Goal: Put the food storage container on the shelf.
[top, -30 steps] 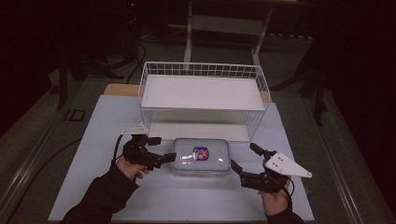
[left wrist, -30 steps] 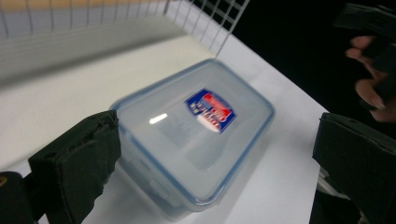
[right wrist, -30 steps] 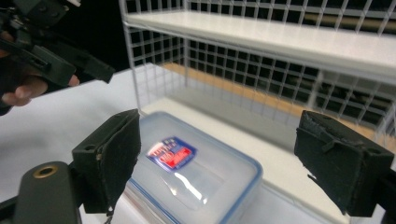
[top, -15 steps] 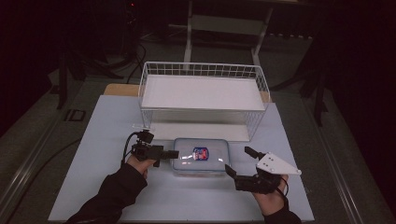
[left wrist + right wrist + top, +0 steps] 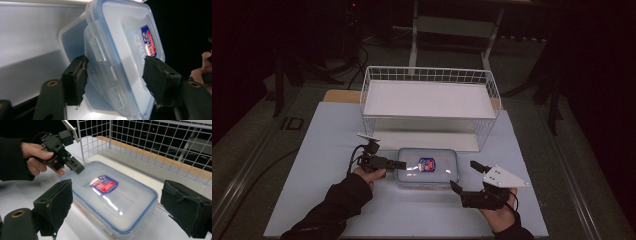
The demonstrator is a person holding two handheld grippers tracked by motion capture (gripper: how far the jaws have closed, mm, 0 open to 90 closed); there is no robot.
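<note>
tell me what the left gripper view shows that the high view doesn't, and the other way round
Left gripper view alone: the side latch flap of the clear food container, up close between the left hand-held gripper pads, one pad under the rim and one on the lid. The jaws have just been closing on that end.

High view alone: the white wire basket behind the container, the white table, and the right hand-held gripper open near the container's other end.

Both: the container with its blue-rimmed lid and red and blue label.
</note>
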